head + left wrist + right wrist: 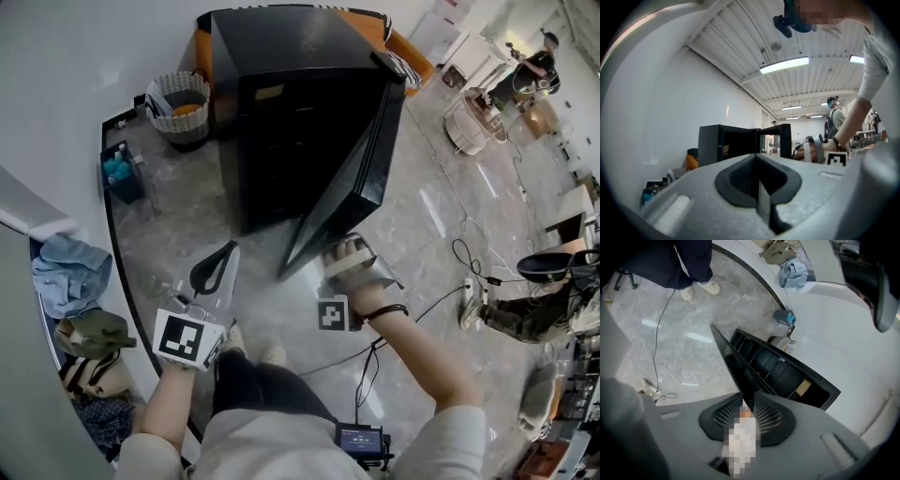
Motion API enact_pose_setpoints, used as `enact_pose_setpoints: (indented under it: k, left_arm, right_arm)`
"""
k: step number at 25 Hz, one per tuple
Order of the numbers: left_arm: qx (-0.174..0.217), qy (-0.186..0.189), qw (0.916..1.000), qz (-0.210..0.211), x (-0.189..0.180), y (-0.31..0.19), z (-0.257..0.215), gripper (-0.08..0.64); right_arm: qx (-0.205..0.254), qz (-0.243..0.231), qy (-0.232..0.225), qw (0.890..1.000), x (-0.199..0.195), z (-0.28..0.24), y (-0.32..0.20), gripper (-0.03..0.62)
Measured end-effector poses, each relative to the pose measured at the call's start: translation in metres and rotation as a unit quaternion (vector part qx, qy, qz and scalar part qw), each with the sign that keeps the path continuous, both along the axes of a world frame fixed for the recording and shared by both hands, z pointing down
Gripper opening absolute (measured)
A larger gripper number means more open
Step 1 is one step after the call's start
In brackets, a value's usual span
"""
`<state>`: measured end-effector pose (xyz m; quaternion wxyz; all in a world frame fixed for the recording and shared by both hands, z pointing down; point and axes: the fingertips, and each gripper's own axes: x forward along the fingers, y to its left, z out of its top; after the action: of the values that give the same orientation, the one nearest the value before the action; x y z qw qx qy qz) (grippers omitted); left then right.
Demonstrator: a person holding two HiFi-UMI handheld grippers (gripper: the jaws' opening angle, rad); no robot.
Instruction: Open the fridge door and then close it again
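The fridge (pixel 281 122) stood at the floor's (pixel 427 220) edge by the wall (pixel 56 94), its door (pixel 352 178) partly open. The right hand-held gripper (pixel 339 258) pinched the door's free edge, seemingly mid-swing, though which way was unclear. The left hand-held gripper (pixel 214 272) was pressed together, empty. The next move called for following the hinge's arc without slipping.

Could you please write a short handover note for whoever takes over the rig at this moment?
The left gripper is shut and empty, held in front of the fridge and touching nothing.
The right gripper is shut on the free edge of the fridge door.
The black fridge stands on the floor with its door swung well open and its shelves showing.
Done: the door is open.
Left: swing the door shut, then let go.
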<state>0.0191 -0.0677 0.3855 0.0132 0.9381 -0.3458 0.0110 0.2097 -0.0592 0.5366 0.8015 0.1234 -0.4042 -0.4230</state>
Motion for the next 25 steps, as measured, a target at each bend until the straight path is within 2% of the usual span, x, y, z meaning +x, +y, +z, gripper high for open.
enact_pose_setpoints:
  k: [13,25]
  left_arm:
    - [0.003,-0.01,0.9999,0.007,0.022,0.019,0.001,0.002]
    - [0.006,-0.011,0.9999,0.002,0.024,0.018,-0.004,0.002]
  right_arm:
    - [0.021,-0.035,-0.009,0.999,0.033,0.001,0.023,0.071]
    - [0.014,-0.052,-0.023,0.998,0.022,0.0,0.017,0.072]
